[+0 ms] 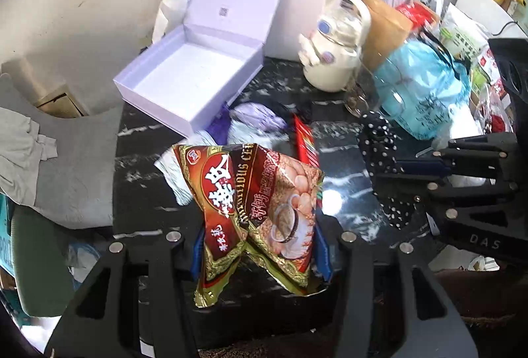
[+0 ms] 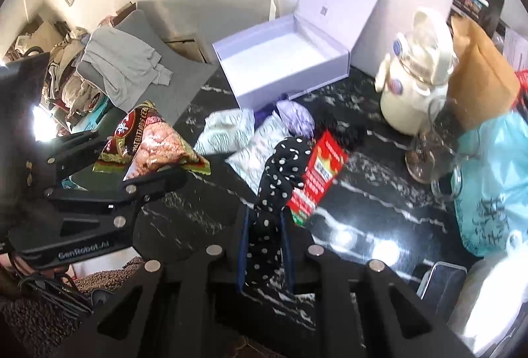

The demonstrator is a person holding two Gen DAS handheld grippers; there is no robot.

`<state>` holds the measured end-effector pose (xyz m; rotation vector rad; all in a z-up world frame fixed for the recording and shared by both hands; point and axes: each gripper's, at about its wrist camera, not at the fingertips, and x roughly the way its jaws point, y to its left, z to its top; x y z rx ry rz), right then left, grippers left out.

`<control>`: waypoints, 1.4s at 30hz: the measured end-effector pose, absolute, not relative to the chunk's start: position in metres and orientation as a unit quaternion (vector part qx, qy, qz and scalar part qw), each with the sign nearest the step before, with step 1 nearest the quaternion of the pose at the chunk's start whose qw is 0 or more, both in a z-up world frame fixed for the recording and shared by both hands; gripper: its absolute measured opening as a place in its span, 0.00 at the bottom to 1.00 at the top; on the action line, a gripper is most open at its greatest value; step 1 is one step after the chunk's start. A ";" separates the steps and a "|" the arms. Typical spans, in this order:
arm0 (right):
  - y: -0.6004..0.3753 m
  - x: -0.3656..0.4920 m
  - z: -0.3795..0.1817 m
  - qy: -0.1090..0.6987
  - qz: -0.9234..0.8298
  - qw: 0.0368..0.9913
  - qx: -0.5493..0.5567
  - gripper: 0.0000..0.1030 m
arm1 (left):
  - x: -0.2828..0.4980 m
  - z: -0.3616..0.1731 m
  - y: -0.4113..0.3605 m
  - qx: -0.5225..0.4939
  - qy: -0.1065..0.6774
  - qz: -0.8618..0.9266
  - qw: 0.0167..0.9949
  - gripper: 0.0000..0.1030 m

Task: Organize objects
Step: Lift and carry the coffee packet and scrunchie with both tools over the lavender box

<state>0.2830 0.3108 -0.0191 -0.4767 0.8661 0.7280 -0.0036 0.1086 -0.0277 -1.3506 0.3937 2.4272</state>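
Left wrist view: left gripper (image 1: 260, 254) clamps a crinkled red-and-gold foil snack packet (image 1: 254, 209) above the black marbled desk (image 1: 346, 140).
Right gripper (image 2: 264, 250) pinches a black white-dotted fabric scrunchie (image 2: 277, 186); an open white cardboard box (image 2: 280, 61) sits beyond.

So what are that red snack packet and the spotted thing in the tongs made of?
The snack packet looks like glossy foil-lined plastic film: it shines, creases sharply, and has gold edges. The spotted thing seems to be soft matte fabric, black with white dots; it bunches and droops limply. Exact fibre can't be told.
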 end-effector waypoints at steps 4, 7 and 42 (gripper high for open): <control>0.327 0.289 -0.012 0.394 0.349 0.816 -0.238 0.16 | -0.023 -0.021 0.097 -0.470 0.134 0.857 0.165 0.47; 0.339 0.296 -0.008 0.389 0.353 0.815 -0.246 0.16 | -0.036 -0.017 0.090 -0.469 0.132 0.858 0.165 0.47; 0.464 0.446 -0.006 0.395 0.380 0.781 -0.298 0.16 | -0.243 -0.054 0.079 -0.522 0.136 0.826 0.163 0.47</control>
